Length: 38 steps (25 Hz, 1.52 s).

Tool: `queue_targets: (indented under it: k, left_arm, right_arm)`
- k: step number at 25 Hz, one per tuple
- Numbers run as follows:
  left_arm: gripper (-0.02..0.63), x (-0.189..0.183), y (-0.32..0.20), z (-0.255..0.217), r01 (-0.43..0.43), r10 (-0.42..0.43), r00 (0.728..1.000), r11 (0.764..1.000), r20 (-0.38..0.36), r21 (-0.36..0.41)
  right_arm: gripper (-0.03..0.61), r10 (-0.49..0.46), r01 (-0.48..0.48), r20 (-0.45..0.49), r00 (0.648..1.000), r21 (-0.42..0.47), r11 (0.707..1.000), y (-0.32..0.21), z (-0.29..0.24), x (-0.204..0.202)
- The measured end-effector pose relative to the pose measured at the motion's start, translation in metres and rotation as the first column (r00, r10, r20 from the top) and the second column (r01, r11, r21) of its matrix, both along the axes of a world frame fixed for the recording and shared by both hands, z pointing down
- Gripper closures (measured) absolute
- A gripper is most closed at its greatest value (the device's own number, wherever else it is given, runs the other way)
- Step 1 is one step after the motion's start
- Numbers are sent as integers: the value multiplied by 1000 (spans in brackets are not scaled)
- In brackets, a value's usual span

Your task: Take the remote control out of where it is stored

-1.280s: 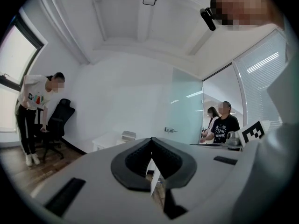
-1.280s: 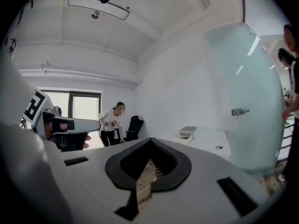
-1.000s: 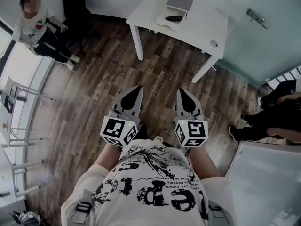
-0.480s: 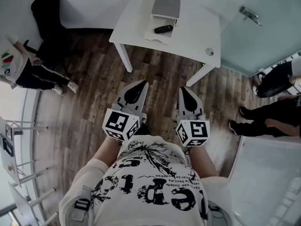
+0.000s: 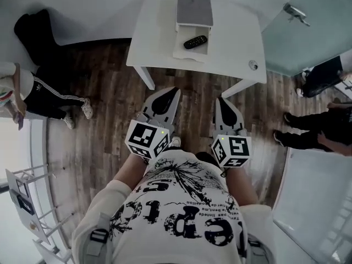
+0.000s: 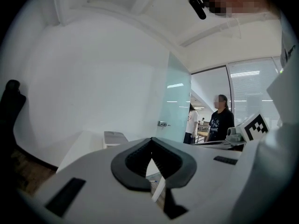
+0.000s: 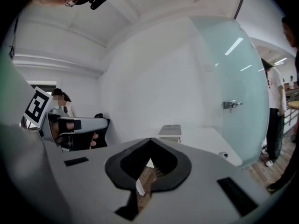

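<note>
Forward goes the person: the white table, off to the upper right of the head view a second ago, now sits square ahead and larger. The remote control has slid down the picture with it. The bystander who stood in full view at top left is now mostly cut off by the left edge, with black striped trousers and pale shoes showing.

Both tools hang low in front of the body, over the wooden floor and well short of the table. The left gripper has its jaws pressed together, tips meeting in a point with nothing between them. Same story for the right gripper: jaws closed tip to tip, empty.

The remote lies dark and slantwise in what looks like an open white drawer, which sticks out towards the person from under a small grey-topped box. The box stands at the far edge of the table, against the white wall. A small round fitting sits near the table's right corner.

Right of the table stands a pale green glass door with a metal handle. Legs in dark trousers show at the right edge, and a black shape sits against the wall at far left.
</note>
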<state>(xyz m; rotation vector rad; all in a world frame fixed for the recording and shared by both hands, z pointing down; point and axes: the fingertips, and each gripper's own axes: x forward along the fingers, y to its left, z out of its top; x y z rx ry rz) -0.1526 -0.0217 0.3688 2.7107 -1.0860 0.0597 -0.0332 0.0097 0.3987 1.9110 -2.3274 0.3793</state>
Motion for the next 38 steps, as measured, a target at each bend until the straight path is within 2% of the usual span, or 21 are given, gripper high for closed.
queue_targets:
  k: [7, 10, 15, 23, 28, 31, 35, 38]
  left_arm:
    - [606, 23, -48, 30, -29, 31, 999, 996, 20, -82]
    - [606, 40, -69, 36, -29, 33, 999, 996, 42, -87]
    - [606, 76, -122, 38, 21, -16, 997, 997, 72, -76]
    - [606, 116, -189, 35, 132, -123, 986, 988, 114, -81]
    - [606, 138, -210, 56, 114, -91, 977, 987, 191, -114]
    - [606, 143, -222, 73, 112, -79, 976, 981, 201, -160]
    - [606, 149, -252, 108, 89, -26, 977, 950, 210, -298]
    - [606, 141, -277, 131, 89, -7, 974, 932, 228, -350]
  right_arm:
    - [584, 35, -35, 2, 999, -47, 998, -48, 16, 22]
    - [584, 36, -35, 2, 999, -45, 998, -72, 21, 43]
    - [584, -4, 3, -23, 1000, -30, 1000, -130, 25, 86]
    - [584, -100, 102, 41, 994, -34, 994, -207, 30, 136]
    - [584, -121, 124, 65, 991, -48, 991, -236, 40, 152]
    - [584, -114, 121, 86, 990, -86, 989, -245, 53, 154]
    - [584, -89, 105, 116, 989, -140, 985, -263, 71, 159]
    - [584, -69, 86, 114, 991, -155, 984, -281, 79, 154]
